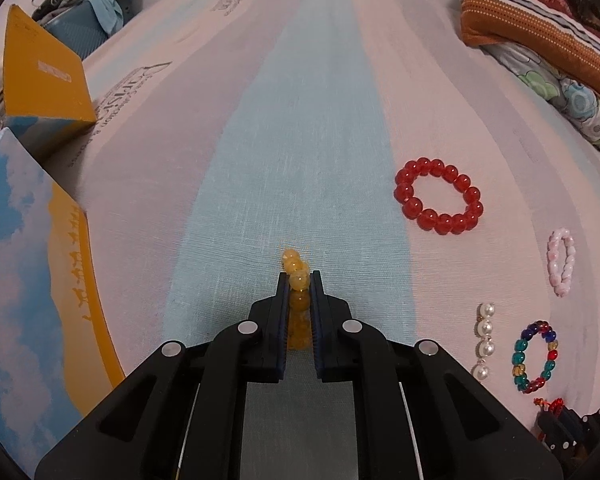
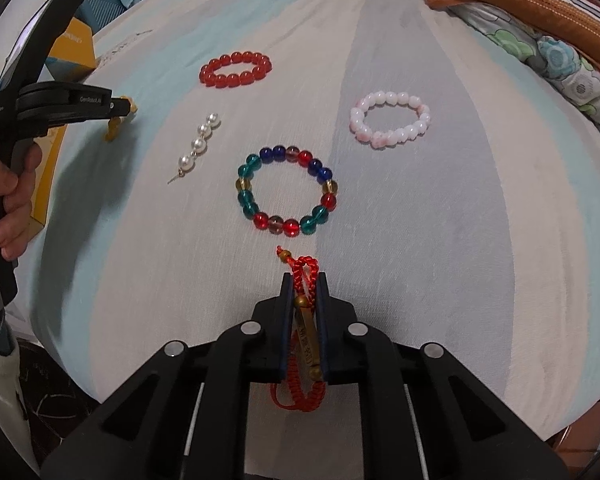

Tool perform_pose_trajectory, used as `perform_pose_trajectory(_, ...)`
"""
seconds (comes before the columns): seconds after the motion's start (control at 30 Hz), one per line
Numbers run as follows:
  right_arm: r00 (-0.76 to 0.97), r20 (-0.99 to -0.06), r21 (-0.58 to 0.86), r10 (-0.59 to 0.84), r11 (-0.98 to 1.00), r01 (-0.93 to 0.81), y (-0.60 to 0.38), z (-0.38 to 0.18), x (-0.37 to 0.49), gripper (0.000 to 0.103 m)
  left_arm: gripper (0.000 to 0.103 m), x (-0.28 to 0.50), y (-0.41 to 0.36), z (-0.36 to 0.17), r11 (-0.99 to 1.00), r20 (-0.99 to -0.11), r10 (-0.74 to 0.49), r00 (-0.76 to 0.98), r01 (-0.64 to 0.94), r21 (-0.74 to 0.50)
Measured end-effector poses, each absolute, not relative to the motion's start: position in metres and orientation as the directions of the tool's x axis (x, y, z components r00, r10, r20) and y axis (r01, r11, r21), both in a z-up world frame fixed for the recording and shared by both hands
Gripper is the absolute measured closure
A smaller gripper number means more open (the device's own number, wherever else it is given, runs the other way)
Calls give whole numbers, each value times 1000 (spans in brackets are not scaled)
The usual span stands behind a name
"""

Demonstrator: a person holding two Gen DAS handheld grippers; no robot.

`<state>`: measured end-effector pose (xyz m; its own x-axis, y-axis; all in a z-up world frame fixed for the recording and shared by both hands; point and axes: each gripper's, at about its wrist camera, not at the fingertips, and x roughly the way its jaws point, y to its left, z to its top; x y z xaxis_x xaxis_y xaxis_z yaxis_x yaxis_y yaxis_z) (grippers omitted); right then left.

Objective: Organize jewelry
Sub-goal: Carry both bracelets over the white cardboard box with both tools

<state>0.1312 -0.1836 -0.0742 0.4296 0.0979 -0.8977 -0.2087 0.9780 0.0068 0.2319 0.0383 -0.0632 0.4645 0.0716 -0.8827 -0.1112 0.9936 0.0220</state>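
Note:
My left gripper (image 1: 299, 278) is shut on a yellow bead bracelet (image 1: 296, 276), held above the striped cloth; in the right wrist view the left gripper (image 2: 122, 110) shows at far left with the bracelet (image 2: 114, 128) hanging from it. My right gripper (image 2: 304, 280) is shut on a red braided cord bracelet with a brass bar (image 2: 306, 332). On the cloth lie a red bead bracelet (image 2: 235, 69), a pearl strand (image 2: 199, 144), a multicolour bead bracelet (image 2: 286, 191) and a pink bead bracelet (image 2: 390, 118).
A yellow and blue box (image 1: 40, 76) and a box lid with a sky picture (image 1: 32, 264) stand at the left. Folded blankets and a pillow (image 2: 540, 12) lie at the back right. The bed edge (image 2: 100, 392) runs close below my right gripper.

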Motion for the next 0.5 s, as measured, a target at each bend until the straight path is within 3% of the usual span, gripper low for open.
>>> perform_pose_trajectory(0.5, 502, -860, 9, 94, 986, -168, -179, -55, 130, 93, 94, 212, 31, -43, 997, -884, 33, 467, -78, -4)
